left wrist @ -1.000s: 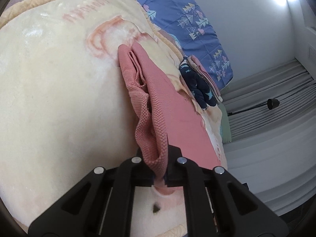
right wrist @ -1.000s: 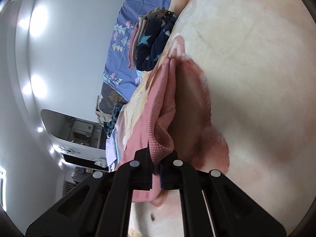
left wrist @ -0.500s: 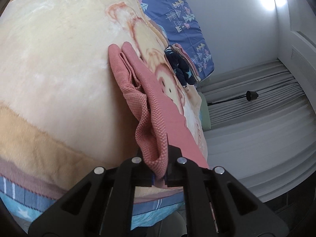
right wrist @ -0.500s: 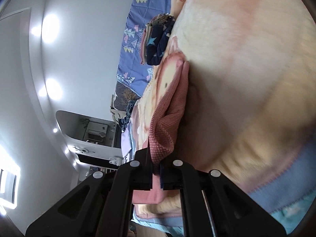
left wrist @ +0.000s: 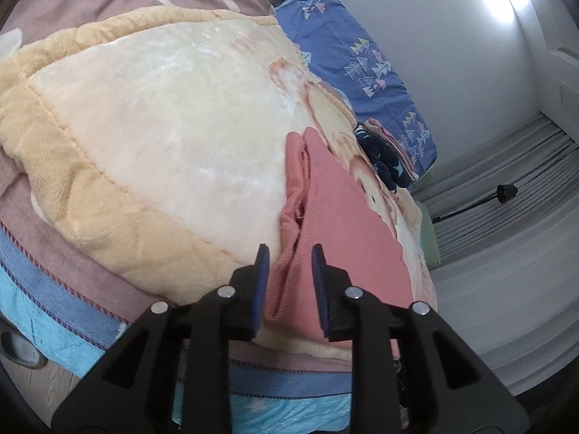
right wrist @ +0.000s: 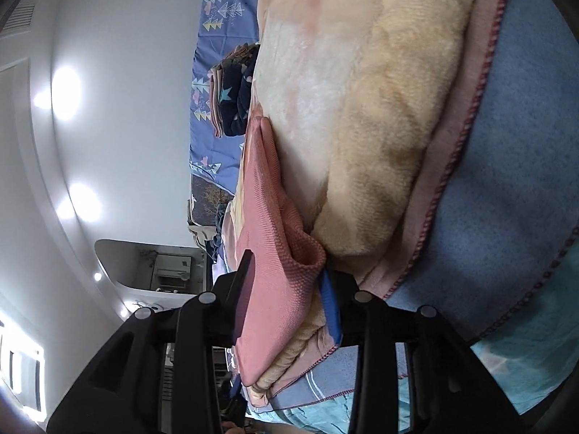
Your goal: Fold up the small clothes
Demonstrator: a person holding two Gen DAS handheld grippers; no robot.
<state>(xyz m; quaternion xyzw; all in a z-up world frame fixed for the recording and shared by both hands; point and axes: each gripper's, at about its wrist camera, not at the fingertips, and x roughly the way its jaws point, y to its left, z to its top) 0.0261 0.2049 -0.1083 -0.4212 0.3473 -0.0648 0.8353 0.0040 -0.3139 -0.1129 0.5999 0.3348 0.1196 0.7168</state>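
A pink knit garment (left wrist: 340, 224) lies folded lengthwise on the cream plush blanket (left wrist: 163, 137), near the bed's front edge. My left gripper (left wrist: 289, 271) is open, its jaws standing either side of the garment's near end without pinching it. In the right wrist view the same pink garment (right wrist: 267, 253) lies between the open jaws of my right gripper (right wrist: 289, 293), its edge resting against the blue pad; the grip is released.
A stack of folded clothes, navy with stars on top (left wrist: 383, 162), sits farther along the blanket, also in the right wrist view (right wrist: 235, 97). A blue patterned sheet (left wrist: 362, 58) lies behind. The blanket's border and wooden floor (left wrist: 32, 387) are at the front edge.
Both grippers carried the pink garment toward the bed's front edge, then opened and let it go. It now lies on the blanket.
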